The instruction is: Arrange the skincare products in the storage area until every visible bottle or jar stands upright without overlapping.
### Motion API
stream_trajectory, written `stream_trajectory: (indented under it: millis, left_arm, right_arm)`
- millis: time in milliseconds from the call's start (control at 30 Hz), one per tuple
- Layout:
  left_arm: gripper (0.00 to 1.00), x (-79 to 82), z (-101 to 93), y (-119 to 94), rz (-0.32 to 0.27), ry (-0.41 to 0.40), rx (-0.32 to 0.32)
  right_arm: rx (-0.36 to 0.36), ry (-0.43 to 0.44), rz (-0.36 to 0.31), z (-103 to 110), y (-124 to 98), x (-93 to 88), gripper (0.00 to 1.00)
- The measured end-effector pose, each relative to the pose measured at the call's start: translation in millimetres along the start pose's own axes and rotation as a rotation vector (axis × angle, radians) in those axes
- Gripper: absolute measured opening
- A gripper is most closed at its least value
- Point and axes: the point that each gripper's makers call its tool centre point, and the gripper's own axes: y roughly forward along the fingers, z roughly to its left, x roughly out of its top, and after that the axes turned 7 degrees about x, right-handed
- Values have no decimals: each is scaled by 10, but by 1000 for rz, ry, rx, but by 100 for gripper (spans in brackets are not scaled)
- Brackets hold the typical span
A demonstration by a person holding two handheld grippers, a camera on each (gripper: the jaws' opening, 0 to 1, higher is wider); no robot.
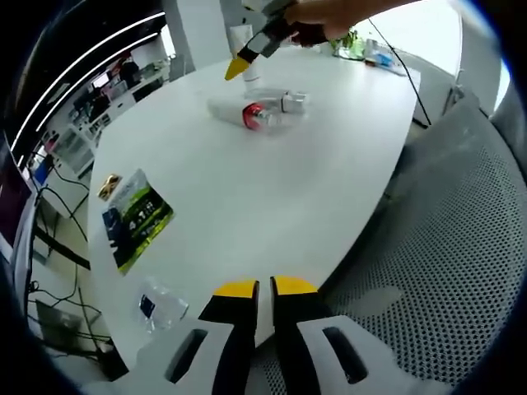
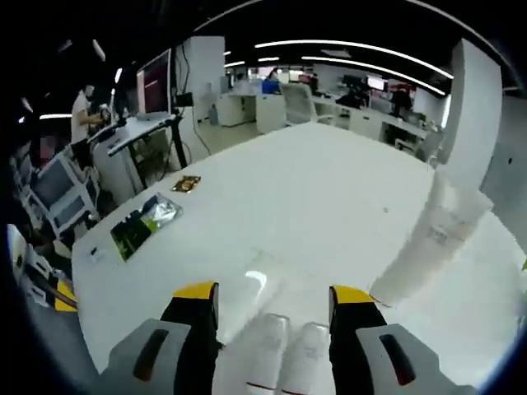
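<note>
Two clear bottles (image 1: 259, 113) lie on their sides, side by side, at the far part of the white table (image 1: 247, 197); one has a red label, the other a silver cap. A tall white tube (image 1: 240, 37) stands upright just behind them. My right gripper (image 1: 239, 66), held by a hand, hovers above the lying bottles. In the right gripper view it (image 2: 272, 294) is open, with the lying bottles (image 2: 282, 354) low between its jaws and the white tube (image 2: 428, 239) off to the right. My left gripper (image 1: 255, 288) is shut on nothing at the table's near edge.
A green-and-black packet (image 1: 136, 216), a small gold packet (image 1: 109, 187) and a clear plastic sachet (image 1: 160, 306) lie on the table's left side. A grey mesh chair (image 1: 445, 247) is at the right. Desks, monitors and a person (image 2: 82, 115) are beyond the table.
</note>
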Motion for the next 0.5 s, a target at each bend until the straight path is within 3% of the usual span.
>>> stream_trajectory:
  millis: [100, 267, 333, 400, 433, 500]
  left_arm:
    - [2, 5, 4, -2, -3, 0, 2]
    - [2, 4, 10, 0, -2, -1, 4]
    - [2, 1, 16, 1, -1, -3, 6]
    - [2, -3, 17, 2, 1, -3, 6]
    - [2, -5, 22, 5, 3, -4, 8]
    - [2, -6, 26, 4, 3, -5, 9]
  right_arm:
    - [74, -220, 99, 82, 64, 69, 51]
    - [160, -431, 199, 107, 139, 172, 53]
    - [208, -592, 283, 124, 168, 173, 53]
    - [239, -660, 341, 140, 173, 118, 54]
    - [246, -768, 408, 110, 184, 74, 54]
    - [288, -931, 454, 140, 222, 31, 54]
